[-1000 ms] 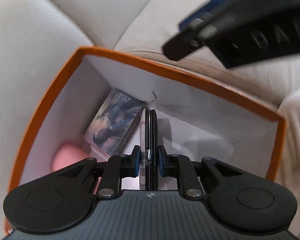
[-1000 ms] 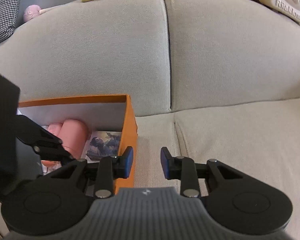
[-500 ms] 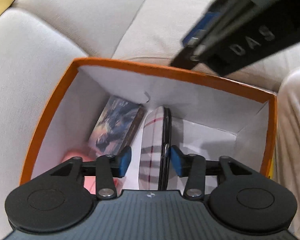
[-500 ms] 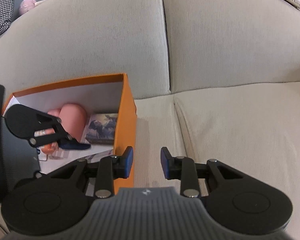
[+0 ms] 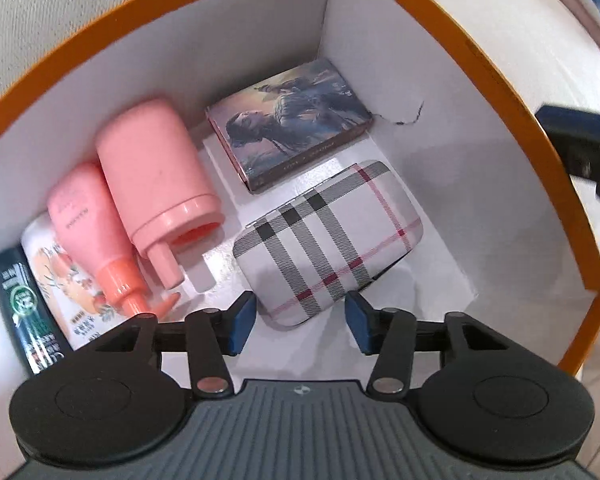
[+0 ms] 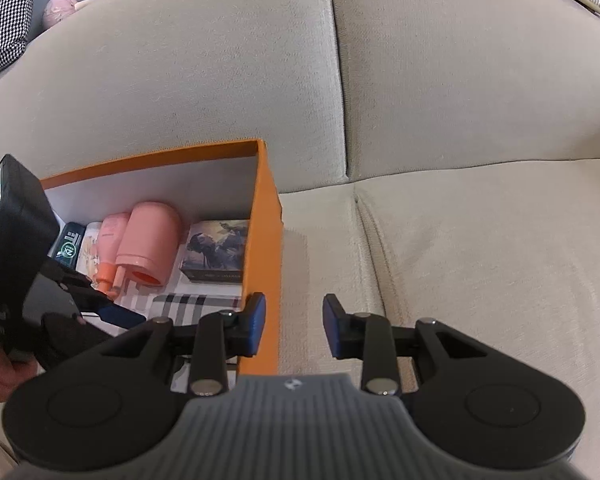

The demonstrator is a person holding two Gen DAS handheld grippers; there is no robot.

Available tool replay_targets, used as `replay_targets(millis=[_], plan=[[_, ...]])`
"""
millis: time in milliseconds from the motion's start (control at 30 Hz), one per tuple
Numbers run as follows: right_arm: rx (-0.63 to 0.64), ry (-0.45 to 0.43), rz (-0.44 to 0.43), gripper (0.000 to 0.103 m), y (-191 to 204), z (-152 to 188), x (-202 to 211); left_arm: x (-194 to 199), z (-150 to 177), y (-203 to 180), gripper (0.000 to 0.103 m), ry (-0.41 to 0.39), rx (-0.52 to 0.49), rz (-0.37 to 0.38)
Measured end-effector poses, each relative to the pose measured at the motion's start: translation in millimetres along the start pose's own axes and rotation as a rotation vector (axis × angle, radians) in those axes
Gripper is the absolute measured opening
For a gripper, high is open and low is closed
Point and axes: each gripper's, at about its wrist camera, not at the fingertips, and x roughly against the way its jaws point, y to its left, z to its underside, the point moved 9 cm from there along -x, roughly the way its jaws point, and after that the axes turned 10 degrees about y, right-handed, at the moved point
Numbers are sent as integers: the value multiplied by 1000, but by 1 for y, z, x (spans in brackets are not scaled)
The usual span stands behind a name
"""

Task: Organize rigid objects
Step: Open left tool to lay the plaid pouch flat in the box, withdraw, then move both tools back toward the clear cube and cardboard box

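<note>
An orange box (image 5: 500, 92) with white inner walls sits on a beige sofa; it also shows in the right wrist view (image 6: 266, 216). A plaid case (image 5: 328, 240) lies flat on the box floor, next to a picture-printed box (image 5: 290, 124). My left gripper (image 5: 298, 324) is open and empty just above the near end of the plaid case. My right gripper (image 6: 294, 324) is open and empty over the box's right wall and the sofa seat. The plaid case shows partly in the right wrist view (image 6: 196, 306).
The box also holds a large pink bottle (image 5: 160, 172), a slimmer pink bottle (image 5: 88, 228), a floral tube (image 5: 60, 284) and a dark green tube (image 5: 20, 304). The sofa seat (image 6: 480, 248) lies to the right of the box. A houndstooth pillow (image 6: 0, 24) is at far left.
My left gripper opened and let go of the plaid case, which now lies flat in the box. The left gripper tilted to look down into the box. The right gripper barely moved.
</note>
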Motion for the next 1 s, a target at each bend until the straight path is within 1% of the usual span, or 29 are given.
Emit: replay_targets(millis=[67,133,167,267,300,400,433,467,533,667,767,833,867,933,967,1000], plan=[[-13,0,5,33,-1,1,-1,0,-4,-1,54,8,18,6],[-46,-1,18,33,-4,0,-2,-1,-8,-4,48,17,46,16],[-49,-1,21,33,-4,0,-2,-1,-11,-5,47,16,59,21],[-49,1,30,33,-4,-1,-4,-1,-15,-6,47,3,47,-27],[-85,2,49,33,-7,-1,-5,-1,-15,-6,46,-3,45,-33],[-91,0,55,33,-7,0,-4,2,-16,-2,43,-14,69,-20],[-124,-2,74,33,-8,1,-4,3,-16,-1,42,-19,79,-24],[-125,-2,77,33,-8,1,-4,4,-15,0,40,-21,84,-28],[-197,-4,127,33,-12,2,-3,5,-13,-2,40,-21,82,-21],[-193,-7,148,34,-11,5,2,20,-4,0,40,-53,99,-16],[-229,-21,180,35,-12,5,12,45,8,1,40,-134,119,-11],[-225,-35,190,35,-9,6,19,69,19,1,40,-219,136,3],[-261,-43,219,35,-10,7,23,84,20,-1,40,-266,143,11],[-255,-67,216,35,-4,9,31,108,37,-4,40,-352,159,24],[-257,-80,209,36,-1,11,35,120,39,3,40,-384,168,27],[-299,-95,233,36,1,15,39,129,48,2,40,-420,186,31]])
